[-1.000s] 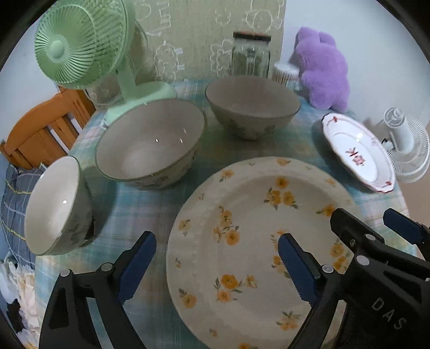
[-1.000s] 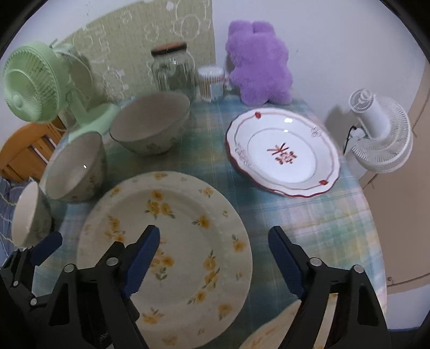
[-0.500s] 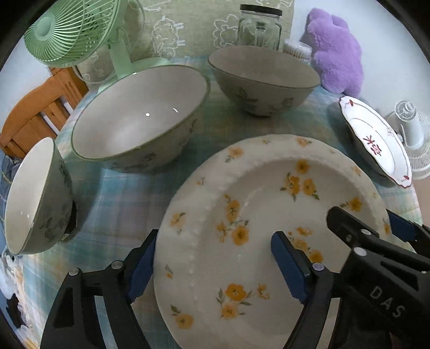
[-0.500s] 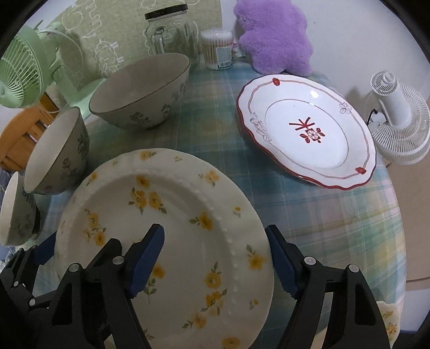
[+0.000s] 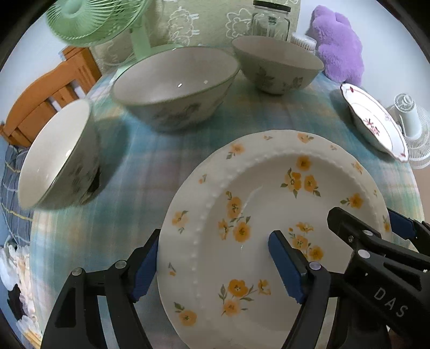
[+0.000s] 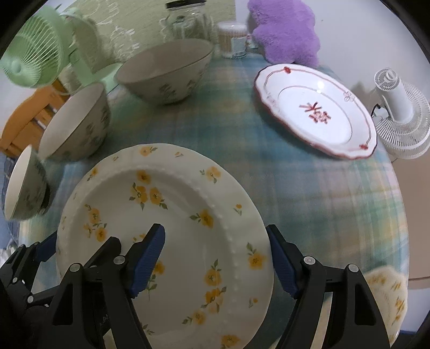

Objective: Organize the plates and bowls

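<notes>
1. The round white ceramic plate with yellow flowers (image 5: 271, 214) lies flat on the counter (image 5: 150, 171), nearest us, under a blue-green plaid cloth.
2. Our left claw (image 5: 215, 261) straddles the plate's left rim, one pad outside and one over the well. Its jaws are closing, but the pads do not press yet: released.
3. Our right claw (image 6: 216, 257) straddles the right rim the same way, spread wide and gripping nothing.
4. We judge the risks thus: a glazed rim could slip from the pads; uneven closing could tip the plate; a lift might swing it into the small white bowl (image 5: 59, 158) near its left.
5. Two larger grey-green bowls (image 5: 174, 86) stand behind, and a white plate with red trim (image 6: 317, 112) sits well apart to the right.
6. At the counter's far edge we see a green fan (image 5: 91, 21), a glass jar (image 5: 271, 21) and a purple plush toy (image 6: 287, 29); a wooden chair (image 5: 48, 94) stands beyond.
</notes>
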Action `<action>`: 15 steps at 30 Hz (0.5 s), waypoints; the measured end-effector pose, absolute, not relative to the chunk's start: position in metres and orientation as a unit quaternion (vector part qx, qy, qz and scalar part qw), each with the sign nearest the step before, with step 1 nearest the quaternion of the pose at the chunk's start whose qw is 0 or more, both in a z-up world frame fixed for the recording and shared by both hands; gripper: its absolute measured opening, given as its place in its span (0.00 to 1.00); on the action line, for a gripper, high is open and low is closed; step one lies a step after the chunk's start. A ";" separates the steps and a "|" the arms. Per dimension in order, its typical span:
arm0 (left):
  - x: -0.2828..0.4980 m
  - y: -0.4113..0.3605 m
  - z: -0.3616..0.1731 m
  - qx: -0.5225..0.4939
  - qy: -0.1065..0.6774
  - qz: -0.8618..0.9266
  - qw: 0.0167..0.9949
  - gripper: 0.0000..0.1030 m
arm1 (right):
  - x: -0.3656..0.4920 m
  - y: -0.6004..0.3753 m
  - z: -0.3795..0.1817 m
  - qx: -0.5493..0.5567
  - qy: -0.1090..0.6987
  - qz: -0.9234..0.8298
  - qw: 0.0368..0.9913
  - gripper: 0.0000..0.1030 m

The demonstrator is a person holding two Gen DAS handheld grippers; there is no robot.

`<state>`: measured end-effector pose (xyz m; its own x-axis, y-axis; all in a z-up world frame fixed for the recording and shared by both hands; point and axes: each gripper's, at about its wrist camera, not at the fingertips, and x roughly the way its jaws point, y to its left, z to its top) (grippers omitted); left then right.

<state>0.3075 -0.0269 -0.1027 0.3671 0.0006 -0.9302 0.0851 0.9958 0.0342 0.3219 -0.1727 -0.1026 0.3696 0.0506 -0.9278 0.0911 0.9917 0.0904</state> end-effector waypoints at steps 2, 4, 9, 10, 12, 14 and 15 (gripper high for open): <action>0.297 -0.023 -0.103 0.044 0.564 -0.031 0.824 0.78 | 0.311 -0.166 -0.103 0.062 0.565 -0.005 0.823 0.76; 0.287 -0.018 -0.102 0.045 0.568 -0.037 0.821 0.78 | 0.300 -0.161 -0.104 0.059 0.568 -0.002 0.821 0.76; 0.277 -0.019 -0.102 0.054 0.561 -0.046 0.825 0.79 | 0.284 -0.152 -0.107 0.046 0.574 0.005 0.818 0.76; 0.278 -0.020 -0.102 0.055 0.560 -0.044 0.825 0.80 | 0.284 -0.151 -0.107 0.042 0.573 0.005 0.818 0.76; 0.277 -0.023 -0.102 0.059 0.557 -0.041 0.828 0.81 | 0.287 -0.152 -0.111 0.046 0.579 0.004 0.814 0.76; 0.278 -0.022 -0.103 0.052 0.557 -0.043 0.828 0.81 | 0.291 -0.156 -0.117 0.068 0.589 0.009 0.805 0.76; 0.278 -0.022 -0.103 0.050 0.557 -0.045 0.828 0.81 | 0.292 -0.155 -0.117 0.068 0.587 0.008 0.807 0.75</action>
<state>0.2783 -0.0219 -0.1031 0.3752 -0.0189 -0.9267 0.1307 0.9909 0.0327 0.2919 -0.1553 -0.1172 0.3112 0.0924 -0.9458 0.0667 0.9907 0.1187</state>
